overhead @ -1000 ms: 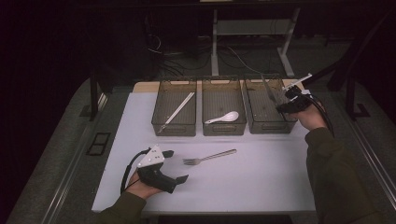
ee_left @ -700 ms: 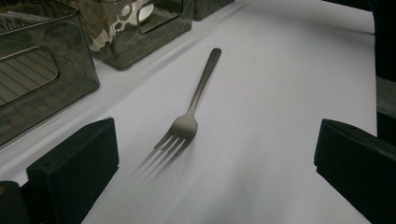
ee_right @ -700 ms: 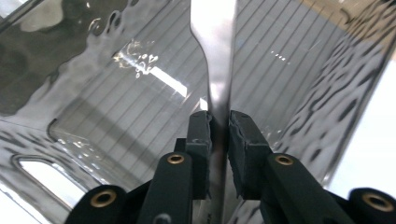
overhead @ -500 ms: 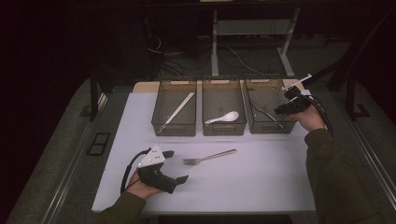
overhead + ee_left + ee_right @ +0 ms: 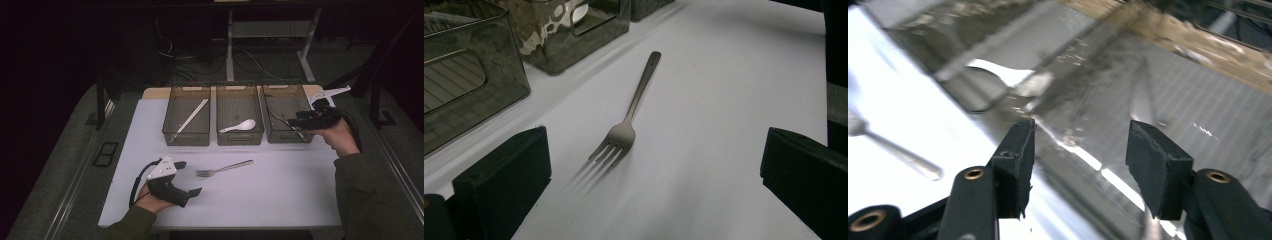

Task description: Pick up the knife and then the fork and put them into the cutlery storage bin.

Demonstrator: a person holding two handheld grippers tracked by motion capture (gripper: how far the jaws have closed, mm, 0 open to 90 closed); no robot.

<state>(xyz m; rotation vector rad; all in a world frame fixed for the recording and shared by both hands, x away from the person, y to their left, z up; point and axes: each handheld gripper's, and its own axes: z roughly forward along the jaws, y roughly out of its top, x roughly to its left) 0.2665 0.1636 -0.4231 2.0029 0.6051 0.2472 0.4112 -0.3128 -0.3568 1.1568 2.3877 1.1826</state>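
R gripper point(image 5: 295, 121), jaws just opening, empty over ribbed smoky bin point(image 5: 286, 102); L gripper point(image 5: 192, 177) wide by slim steel fork point(image 5: 225, 168).

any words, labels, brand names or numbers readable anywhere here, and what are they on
None: no readable text in any view.
fork: the handle shows no legible stamp.
bins: plain walls with a cut-out grip, no label.
white spoon: no marking.
left gripper and right gripper: no legible print on bodies or jaws.
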